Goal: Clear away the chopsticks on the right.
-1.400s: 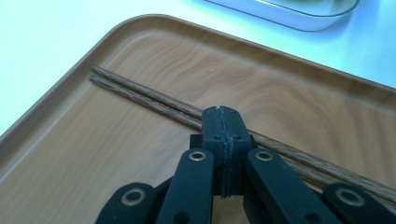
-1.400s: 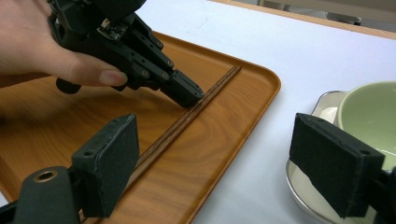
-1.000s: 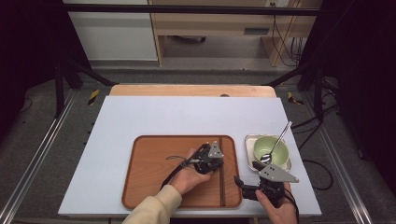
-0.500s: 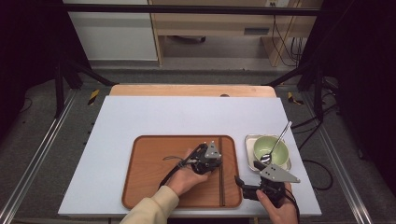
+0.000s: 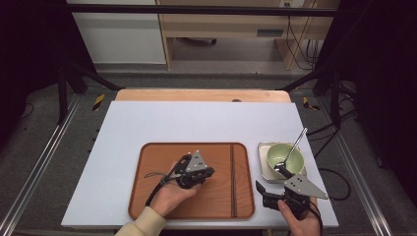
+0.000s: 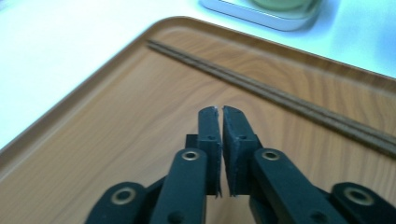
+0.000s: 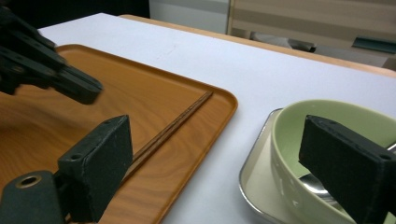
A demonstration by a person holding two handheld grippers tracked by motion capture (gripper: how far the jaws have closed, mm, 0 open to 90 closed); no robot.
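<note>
Chopsticks [image 5: 233, 179] on tray [image 5: 147, 201]; bowl [image 5: 285, 156] beside.

Tray [image 5: 147, 196] sits on table [image 5: 196, 123] near front edge, abt centre. Chopsticks [image 5: 233, 182] lie in tray along its right side, running front to back. Left gripper [image 5: 206, 173] over tray middle, just left of chopsticks. Right of tray, near table's front-right corner: small metal dish [image 5: 262, 169] w/ bowl [image 5: 278, 155] in it, spoon [image 5: 290, 153] in bowl. Right gripper [image 5: 260, 189] at front edge, btwn tray & dish.
</note>
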